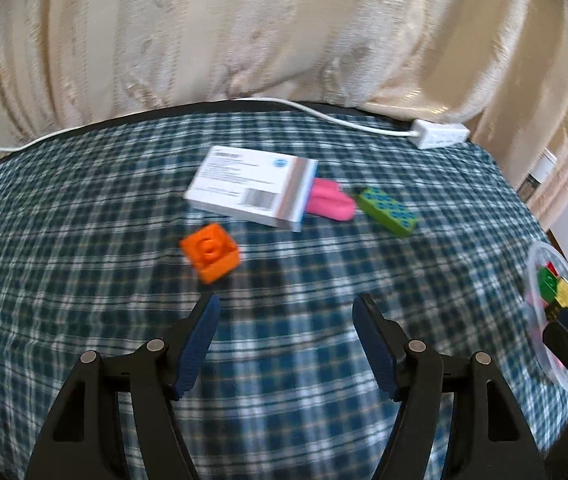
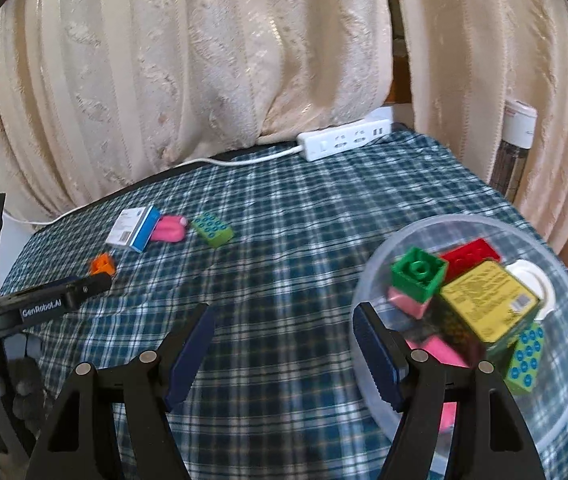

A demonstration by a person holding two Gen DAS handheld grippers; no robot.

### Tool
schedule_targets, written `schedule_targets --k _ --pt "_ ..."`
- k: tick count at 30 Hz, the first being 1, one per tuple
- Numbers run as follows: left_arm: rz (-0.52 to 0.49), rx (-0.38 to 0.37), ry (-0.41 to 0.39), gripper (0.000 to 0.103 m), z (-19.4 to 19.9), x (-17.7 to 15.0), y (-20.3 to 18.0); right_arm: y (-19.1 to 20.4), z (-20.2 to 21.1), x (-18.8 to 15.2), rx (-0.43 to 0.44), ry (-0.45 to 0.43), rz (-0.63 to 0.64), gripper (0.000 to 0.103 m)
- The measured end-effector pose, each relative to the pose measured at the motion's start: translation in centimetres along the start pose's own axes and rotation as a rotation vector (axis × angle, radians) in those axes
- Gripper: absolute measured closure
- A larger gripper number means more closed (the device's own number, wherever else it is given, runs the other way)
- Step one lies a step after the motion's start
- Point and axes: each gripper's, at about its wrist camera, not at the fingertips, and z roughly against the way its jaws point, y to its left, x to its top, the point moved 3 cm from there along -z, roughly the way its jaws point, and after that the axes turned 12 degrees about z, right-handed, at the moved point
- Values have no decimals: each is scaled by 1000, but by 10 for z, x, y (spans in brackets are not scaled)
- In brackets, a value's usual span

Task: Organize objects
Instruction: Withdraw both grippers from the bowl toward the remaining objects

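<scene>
Left wrist view shows the checked tablecloth [image 1: 83,208] covering the whole surface, with a cream curtain [image 1: 243,32] behind the far edge and a white power strip [image 1: 440,133] at the far right corner, its cable trailing along that edge.

Biggest item is the clear plastic bowl [image 2: 564,280] by the right edge. It's already loaded: green brick [image 2: 418,274], red brick [image 2: 470,255], yellow-labelled box [image 2: 488,304], some pink bits and a green block with blue dots.

Still loose around the middle of the surface: white medicine box [image 1: 249,184], then the pink piece [image 1: 330,200] tucked against its right end, the green dotted block [image 1: 387,211] just beside that, and the orange brick [image 1: 211,252] nearest.

Left gripper [image 1: 286,308] hovers just short of the orange brick, jaws wide, nothing in them. Right gripper [image 2: 284,316] is also empty with jaws wide, its right finger in front of the bowl's near wall.

What I'd worry about: both views are blurry, so things look mid-move. The orange brick sits off to the left of the jaw gap, so closing without lining up would probably just nudge it across the cloth. And the right gripper is so near the bowl that a careless swing could shove or tip it.
</scene>
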Motion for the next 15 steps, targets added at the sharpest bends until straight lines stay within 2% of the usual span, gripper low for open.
schedule_targets --k 6,15 --pt "62 44 7 33 -8 6 23 14 -10 2 24 17 27 28" --pt "81 73 16 33 -17 10 34 24 -24 4 57 42 41 28"
